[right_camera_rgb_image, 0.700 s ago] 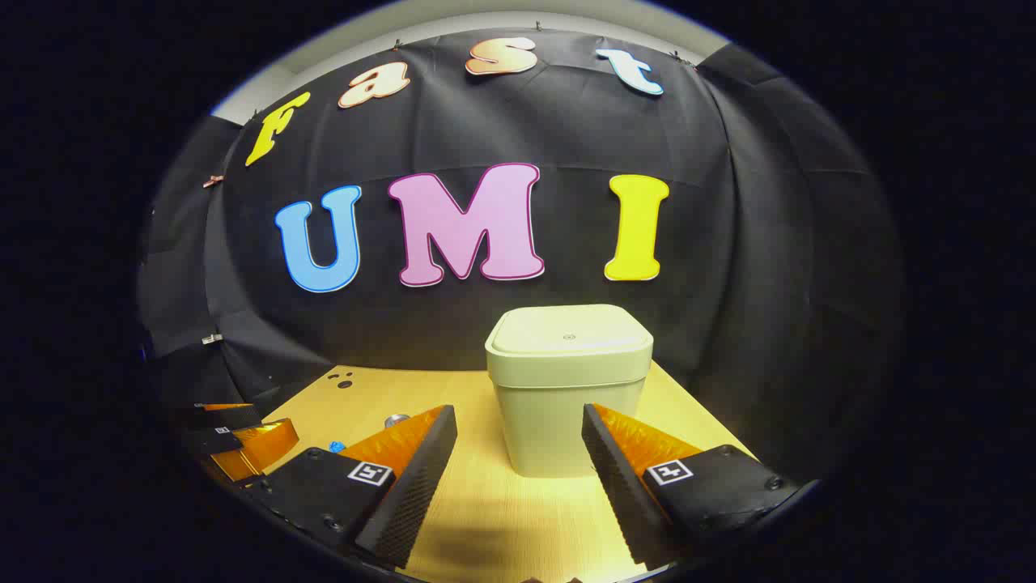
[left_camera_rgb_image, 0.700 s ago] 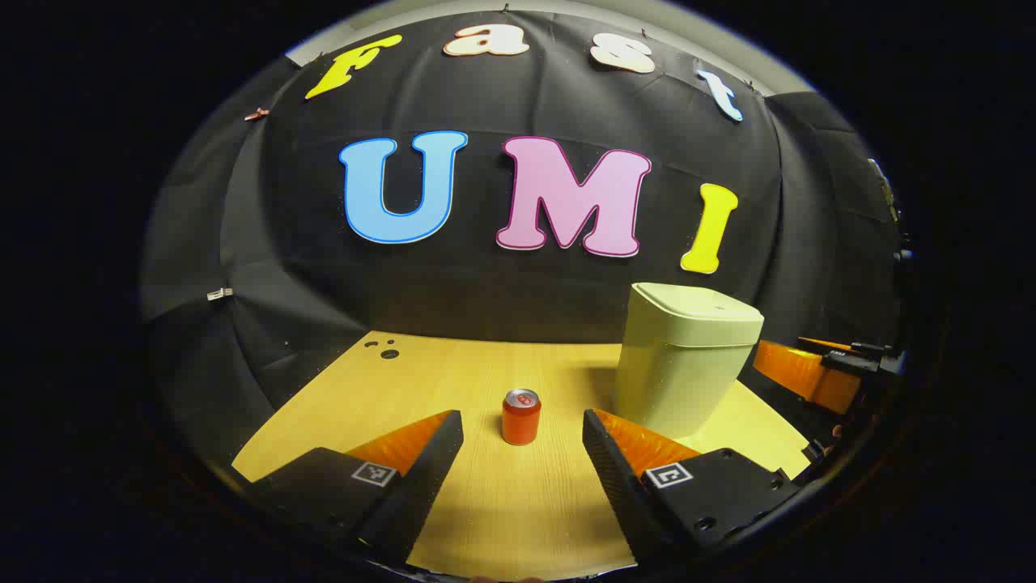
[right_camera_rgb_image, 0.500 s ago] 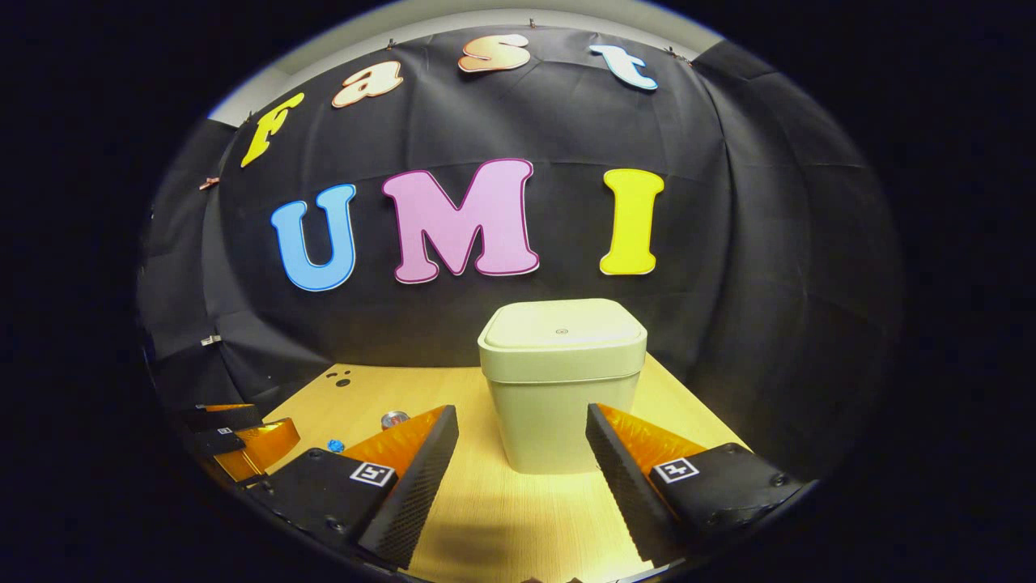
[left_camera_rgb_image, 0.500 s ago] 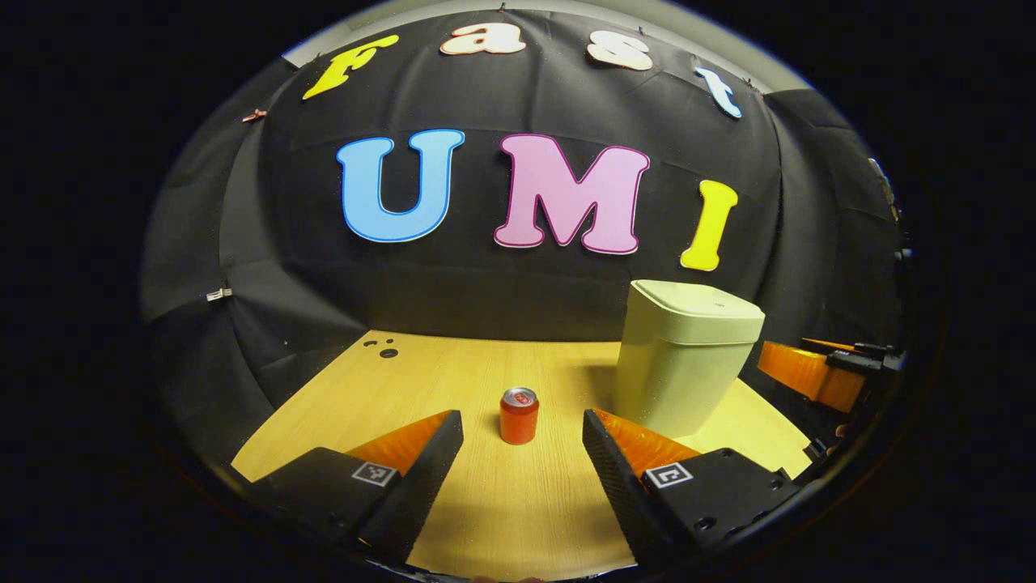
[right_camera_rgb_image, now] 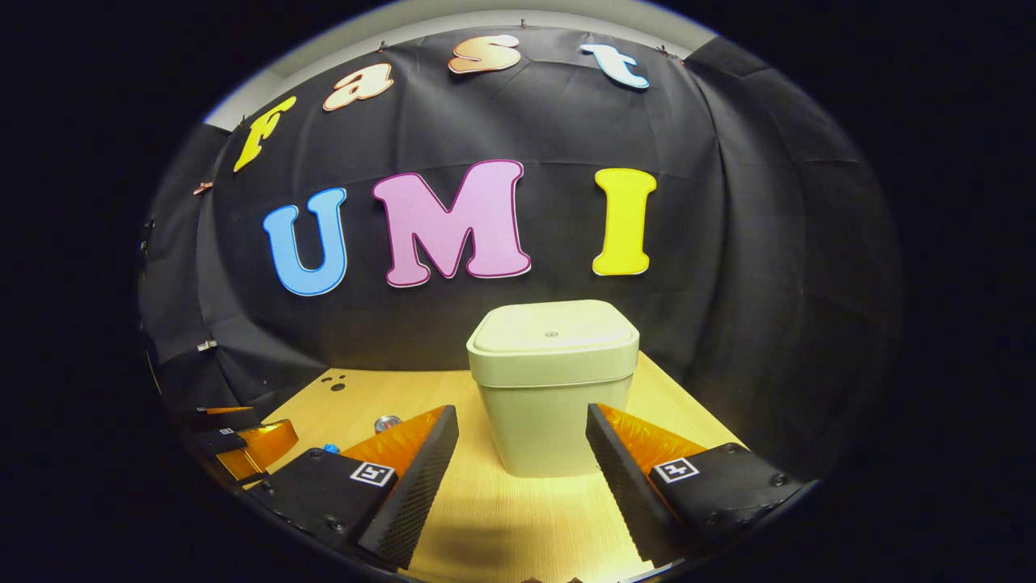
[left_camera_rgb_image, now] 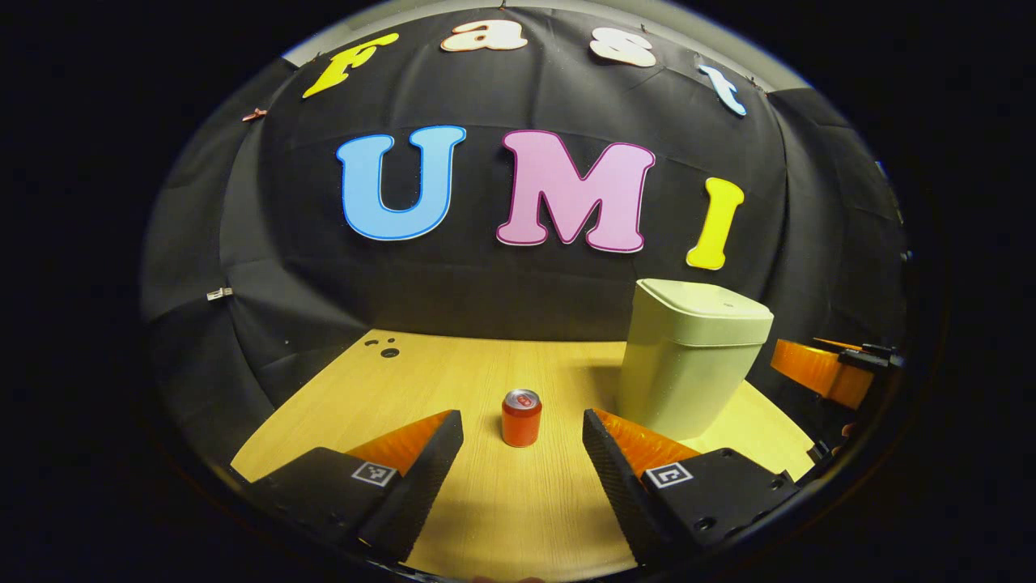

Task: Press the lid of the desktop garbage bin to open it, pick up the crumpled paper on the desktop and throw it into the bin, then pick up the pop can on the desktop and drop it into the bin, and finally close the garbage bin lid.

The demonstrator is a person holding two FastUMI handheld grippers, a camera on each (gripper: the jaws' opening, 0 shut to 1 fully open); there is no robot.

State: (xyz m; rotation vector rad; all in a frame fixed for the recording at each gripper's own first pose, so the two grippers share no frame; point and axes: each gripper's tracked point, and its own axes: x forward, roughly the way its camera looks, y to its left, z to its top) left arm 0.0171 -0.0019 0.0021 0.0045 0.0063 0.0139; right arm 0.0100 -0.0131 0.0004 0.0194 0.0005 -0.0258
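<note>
A red pop can (left_camera_rgb_image: 521, 417) stands upright on the wooden table (left_camera_rgb_image: 486, 502), just beyond my open left gripper (left_camera_rgb_image: 522, 463) and in line with the gap between its fingers. The pale green bin (left_camera_rgb_image: 688, 372) stands right of the can, its lid (left_camera_rgb_image: 706, 304) down. In the right gripper view the bin (right_camera_rgb_image: 550, 413) is straight ahead past my open right gripper (right_camera_rgb_image: 522, 453), and the flat lid (right_camera_rgb_image: 552, 334) is shut. The can's top (right_camera_rgb_image: 387, 423) peeks out behind a finger. Both grippers hold nothing.
The right gripper (left_camera_rgb_image: 821, 371) shows at the far right of the left gripper view, beside the bin. The left gripper (right_camera_rgb_image: 243, 437) shows at the lower left of the right gripper view. A small blue thing (right_camera_rgb_image: 329, 447) lies near the can. Small holes (left_camera_rgb_image: 388, 353) mark the table's far left corner.
The bin has drifted a little left in the right gripper view and a little right in the left gripper view. Both grippers stay open; the can and bin stand as before.
</note>
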